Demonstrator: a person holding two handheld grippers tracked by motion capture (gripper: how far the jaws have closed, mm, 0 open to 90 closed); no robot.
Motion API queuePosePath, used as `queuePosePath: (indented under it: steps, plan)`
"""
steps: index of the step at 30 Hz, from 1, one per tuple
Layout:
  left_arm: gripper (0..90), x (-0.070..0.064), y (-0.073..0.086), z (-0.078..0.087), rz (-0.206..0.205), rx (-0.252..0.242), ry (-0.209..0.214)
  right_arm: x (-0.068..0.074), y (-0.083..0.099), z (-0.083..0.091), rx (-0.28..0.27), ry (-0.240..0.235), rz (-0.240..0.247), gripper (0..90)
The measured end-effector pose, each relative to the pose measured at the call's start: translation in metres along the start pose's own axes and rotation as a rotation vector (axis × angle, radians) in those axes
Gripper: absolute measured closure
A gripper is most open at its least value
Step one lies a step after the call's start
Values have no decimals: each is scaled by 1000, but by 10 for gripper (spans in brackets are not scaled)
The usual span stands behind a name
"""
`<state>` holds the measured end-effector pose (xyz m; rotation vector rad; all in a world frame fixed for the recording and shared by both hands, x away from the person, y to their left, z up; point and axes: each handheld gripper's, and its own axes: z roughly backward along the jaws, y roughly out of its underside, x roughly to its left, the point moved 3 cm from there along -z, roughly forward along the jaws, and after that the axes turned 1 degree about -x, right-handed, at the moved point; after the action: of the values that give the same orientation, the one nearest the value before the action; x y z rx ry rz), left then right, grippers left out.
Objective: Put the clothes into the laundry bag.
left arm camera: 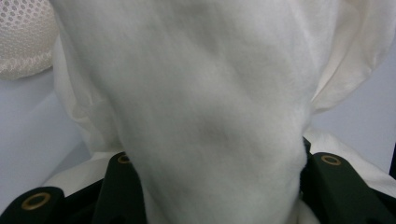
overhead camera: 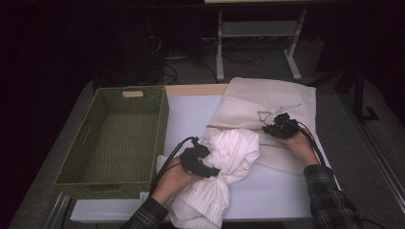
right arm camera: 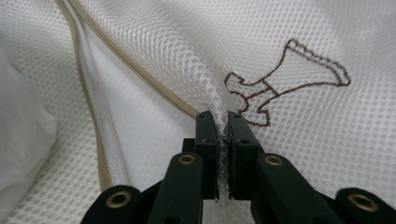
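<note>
Stuffing the bunched white cotton garment point(overhead camera: 229, 162), clamped between the left gripper point(overhead camera: 203, 164) jaws, into the cream mesh laundry bag point(overhead camera: 267, 102); right gripper point(right arm camera: 223, 133) jaws pinch its mesh, so I'd lift that higher by the zip; no readable writing, just brown stitched outline beside the jaws.

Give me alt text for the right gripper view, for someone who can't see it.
The right hand-held gripper is shut on a pinched fold of a cream mesh bag. A brown stitched outline sits up and to the right of the jaws, the bag's zipper runs diagonally at left, and white cloth shows at the left edge.
</note>
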<state>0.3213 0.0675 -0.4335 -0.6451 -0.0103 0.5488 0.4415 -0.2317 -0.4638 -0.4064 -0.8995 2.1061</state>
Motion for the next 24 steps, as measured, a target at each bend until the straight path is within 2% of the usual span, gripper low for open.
queuePosePath:
  steps: [7, 10, 13, 18, 24]
  plan:
    - [500, 0, 0, 0, 0, -1, -3, 1, -9, 12, -44, 10, -17, 844]
    - [500, -1, 0, 0, 0, -1, -3, 3, -16, 20, -67, 24, -11, 844]
    - [500, -1, 0, 0, -2, 0, -6, 3, -29, 30, -118, 24, -34, 844]
    - [500, 0, 0, 0, -2, 0, -2, 3, -44, 44, -145, 49, -26, 847]
    - [500, 0, 0, 0, -1, -2, 0, 4, -57, 57, -198, 39, -31, 851]
